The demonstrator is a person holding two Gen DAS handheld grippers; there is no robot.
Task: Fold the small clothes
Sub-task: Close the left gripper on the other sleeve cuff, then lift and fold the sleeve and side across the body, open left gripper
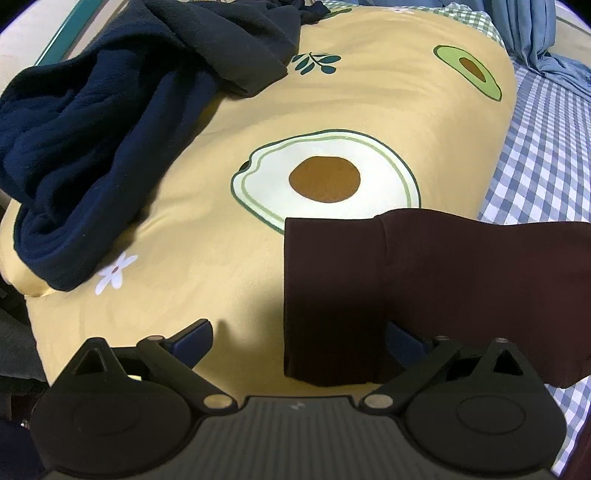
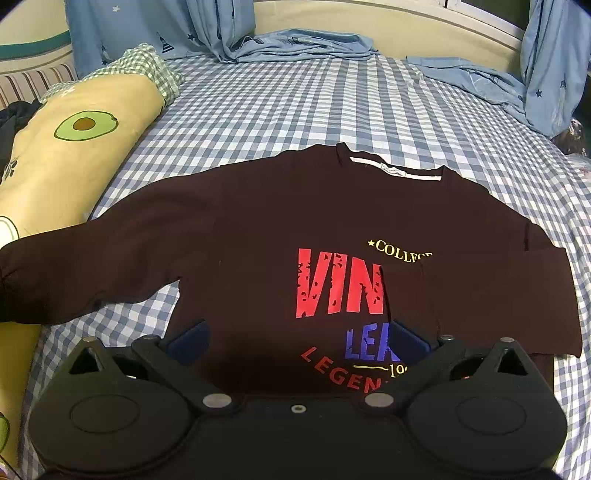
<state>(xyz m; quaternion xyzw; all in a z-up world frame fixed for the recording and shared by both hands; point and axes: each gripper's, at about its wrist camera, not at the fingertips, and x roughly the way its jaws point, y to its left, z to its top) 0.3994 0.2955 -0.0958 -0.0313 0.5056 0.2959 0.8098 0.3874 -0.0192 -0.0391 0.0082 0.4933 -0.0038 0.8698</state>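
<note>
1. A dark maroon sweatshirt lies front-up on a blue-checked sheet; one sleeve is folded across its print.
2. Its other sleeve reaches onto a yellow avocado-print quilt beside the sheet.
3. Navy clothes are heaped on the quilt's far side.
4. Blue star-print curtains hang behind the bed.
5. The left gripper is spread wide around the sleeve's cuff.
6. The right gripper gapes wide over the sweatshirt's hem, gripping nothing.
</note>
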